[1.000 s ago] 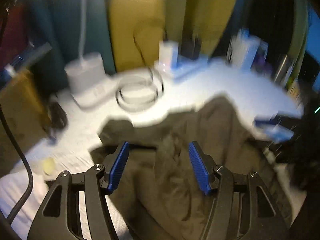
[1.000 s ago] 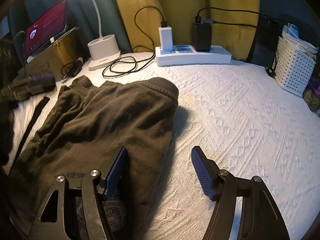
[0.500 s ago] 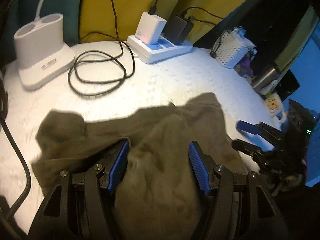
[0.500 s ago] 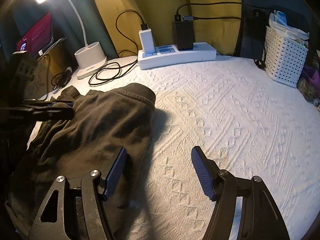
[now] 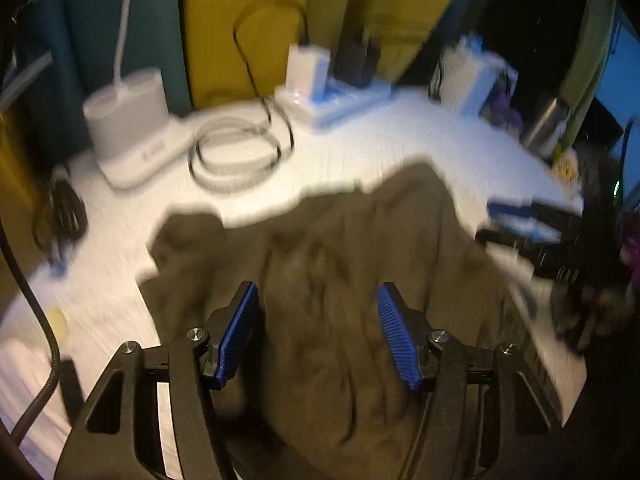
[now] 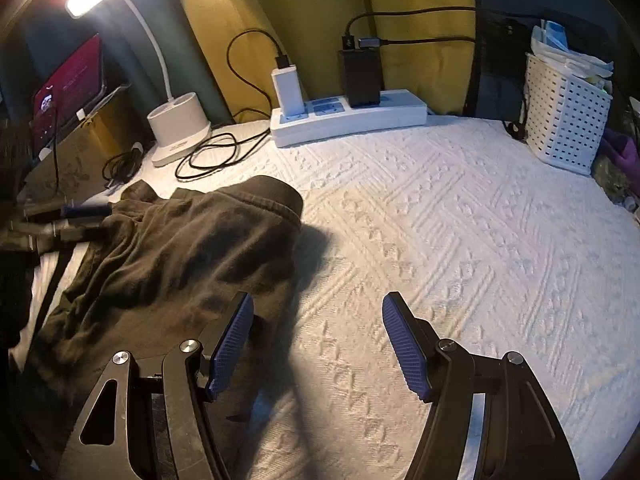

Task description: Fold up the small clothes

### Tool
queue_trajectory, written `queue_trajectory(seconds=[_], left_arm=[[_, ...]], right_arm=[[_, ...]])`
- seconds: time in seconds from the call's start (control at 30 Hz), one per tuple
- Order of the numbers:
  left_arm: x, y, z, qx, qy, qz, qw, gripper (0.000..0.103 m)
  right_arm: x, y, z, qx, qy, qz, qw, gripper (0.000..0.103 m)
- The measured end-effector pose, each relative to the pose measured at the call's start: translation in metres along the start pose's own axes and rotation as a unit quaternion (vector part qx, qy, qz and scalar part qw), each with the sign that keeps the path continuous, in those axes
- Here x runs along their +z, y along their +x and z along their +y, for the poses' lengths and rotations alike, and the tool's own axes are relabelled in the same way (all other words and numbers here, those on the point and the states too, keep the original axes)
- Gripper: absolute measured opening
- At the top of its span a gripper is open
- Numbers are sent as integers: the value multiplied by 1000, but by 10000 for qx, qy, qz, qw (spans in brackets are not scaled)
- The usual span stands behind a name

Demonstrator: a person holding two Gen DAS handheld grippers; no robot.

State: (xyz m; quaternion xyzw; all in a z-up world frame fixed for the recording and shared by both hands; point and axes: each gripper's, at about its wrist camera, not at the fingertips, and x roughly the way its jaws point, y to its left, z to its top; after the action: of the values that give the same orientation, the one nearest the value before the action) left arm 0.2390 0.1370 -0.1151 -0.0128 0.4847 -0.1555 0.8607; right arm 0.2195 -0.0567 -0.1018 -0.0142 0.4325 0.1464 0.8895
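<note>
The dark olive garment lies crumpled on the white textured bedspread, toward its left half, with a thick hem edge turned toward the power strip. My left gripper sits over the middle of the cloth, its blue fingers spread wide with nothing between them; this view is blurred. My right gripper is at the cloth's right edge, fingers likewise spread: the left one over the fabric, the right one over bare bedspread. From the right wrist I see the left gripper at the garment's far left side. Behind the cloth stand a white power strip with two chargers plugged in, a coiled black cable and a white lamp base. A white perforated basket sits at the far right.
</note>
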Motion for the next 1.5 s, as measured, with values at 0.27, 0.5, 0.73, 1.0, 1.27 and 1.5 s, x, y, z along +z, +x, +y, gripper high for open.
queue_trajectory(seconds=[0.27, 0.5, 0.73, 1.0, 1.27, 1.5], left_arm=[[1, -24, 20, 531, -454, -896, 9935, 2], [-9, -26, 30, 734, -528, -667, 9937, 5], [-44, -67, 30, 635, -969, -742, 9905, 48], [-112, -97, -29, 33, -676, -566, 9961, 48], [-153, -101, -50, 8, -717, -488, 9962, 48], [-173, -106, -68, 342, -629, -804, 9942, 10]], right_arm=[[3, -8, 8, -51, -72, -103, 9999, 69], [-7, -5, 22, 3, -198, 18, 9998, 69], [-21, -21, 33, 17, -313, -28, 9995, 69], [-46, -47, 45, 12, -359, -122, 9993, 69], [-69, -79, 58, 46, -472, -255, 9986, 69], [-107, -94, 85, 249, -677, -92, 9974, 69]])
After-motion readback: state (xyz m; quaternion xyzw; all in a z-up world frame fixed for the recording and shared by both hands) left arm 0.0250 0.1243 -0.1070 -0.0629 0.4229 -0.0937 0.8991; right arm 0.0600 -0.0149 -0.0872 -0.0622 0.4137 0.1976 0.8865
